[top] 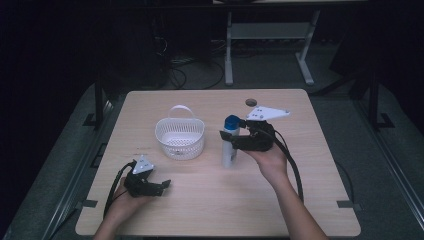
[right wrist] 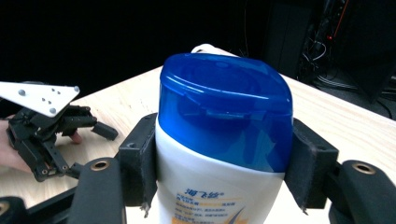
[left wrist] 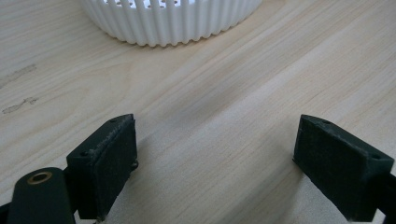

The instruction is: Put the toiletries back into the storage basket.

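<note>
Right gripper (top: pixel 231 136) is clamping the upright blue-capped bottle (top: pixel 230 142) beside the white basket (top: pixel 180 136); left gripper (top: pixel 162 186), jaws apart w/ nothing between, is resting on surface (top: pixel 210 200).

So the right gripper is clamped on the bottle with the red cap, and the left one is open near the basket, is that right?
Not quite: the cap is blue, as the right gripper view shows. The rest holds: the right gripper is clamped on the bottle, and the left gripper is open near the basket.
</note>
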`<state>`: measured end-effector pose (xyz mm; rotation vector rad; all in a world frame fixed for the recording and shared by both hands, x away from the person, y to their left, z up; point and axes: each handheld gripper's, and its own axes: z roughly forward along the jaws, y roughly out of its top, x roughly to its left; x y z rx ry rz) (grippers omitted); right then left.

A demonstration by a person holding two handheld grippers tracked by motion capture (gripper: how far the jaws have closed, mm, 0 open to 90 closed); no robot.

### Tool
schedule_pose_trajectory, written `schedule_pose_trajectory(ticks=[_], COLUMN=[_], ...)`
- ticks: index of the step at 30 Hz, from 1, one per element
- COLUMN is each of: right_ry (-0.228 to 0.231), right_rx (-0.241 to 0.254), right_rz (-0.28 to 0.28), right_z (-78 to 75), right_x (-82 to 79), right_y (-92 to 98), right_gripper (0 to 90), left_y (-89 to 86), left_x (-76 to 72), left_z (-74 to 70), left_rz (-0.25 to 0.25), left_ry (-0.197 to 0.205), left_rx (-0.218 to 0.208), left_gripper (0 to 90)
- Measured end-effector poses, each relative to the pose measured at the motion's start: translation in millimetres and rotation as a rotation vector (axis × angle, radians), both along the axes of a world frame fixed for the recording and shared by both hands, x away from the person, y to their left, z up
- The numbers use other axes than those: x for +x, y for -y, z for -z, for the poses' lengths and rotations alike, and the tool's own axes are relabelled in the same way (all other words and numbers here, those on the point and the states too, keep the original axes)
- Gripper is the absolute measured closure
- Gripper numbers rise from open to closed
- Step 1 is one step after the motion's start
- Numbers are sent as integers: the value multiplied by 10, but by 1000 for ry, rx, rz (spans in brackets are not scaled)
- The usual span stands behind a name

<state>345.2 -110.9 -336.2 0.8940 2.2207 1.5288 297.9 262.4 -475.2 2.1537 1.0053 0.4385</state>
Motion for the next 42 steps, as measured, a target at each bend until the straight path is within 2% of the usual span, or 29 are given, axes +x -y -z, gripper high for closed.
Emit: schedule_pose_trajectory(ticks=[21, 42], right_ry=[29, 70], right_rx=[24, 48], right_rz=[-11, -42], right_z=[-274, -541], right_x=[189, 403], right_y=[-137, -427], right_gripper=[362, 362], left_y=[-1, 0], left_x=[1, 1], left_z=[0, 1], left_rz=[1, 0], left_ry=[0, 0], left_rx=[0, -1], left_gripper=[130, 130])
